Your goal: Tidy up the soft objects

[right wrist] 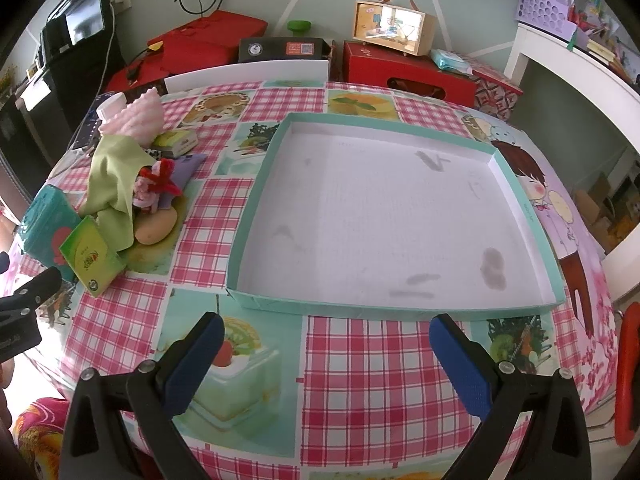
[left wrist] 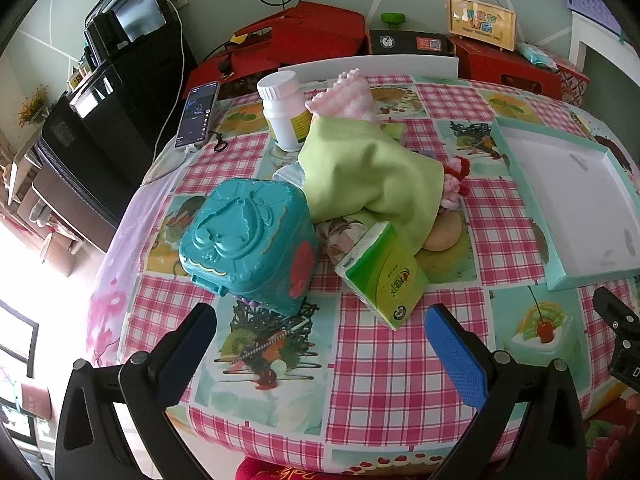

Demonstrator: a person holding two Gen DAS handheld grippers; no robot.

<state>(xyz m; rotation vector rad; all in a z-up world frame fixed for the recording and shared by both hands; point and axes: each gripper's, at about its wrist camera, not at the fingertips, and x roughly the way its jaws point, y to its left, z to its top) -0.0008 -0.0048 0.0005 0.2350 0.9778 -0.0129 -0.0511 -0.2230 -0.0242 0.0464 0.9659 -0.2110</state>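
Observation:
A pile of soft things lies mid-table: a light green cloth [left wrist: 360, 172] draped over the heap, a pink fluffy cloth [left wrist: 348, 96] behind it, a pink and red yarn toy [left wrist: 454, 184], a beige sponge-like pad [left wrist: 444, 232] and a green tissue pack [left wrist: 380, 276] in front. The pile also shows in the right wrist view, with the green cloth [right wrist: 114, 176] and the tissue pack [right wrist: 90, 260]. A shallow teal box lid [right wrist: 256, 208] with a white inside lies empty to the right. My left gripper [left wrist: 320, 344] is open and empty, short of the tissue pack. My right gripper [right wrist: 326, 352] is open and empty before the lid.
A teal plastic toy case [left wrist: 248, 240] sits left of the pile. A white pill bottle [left wrist: 284, 112] and a phone [left wrist: 198, 114] stand behind. Red boxes [left wrist: 304, 36] and a wooden sign [left wrist: 482, 22] line the wall. A white shelf [right wrist: 568, 76] stands at right.

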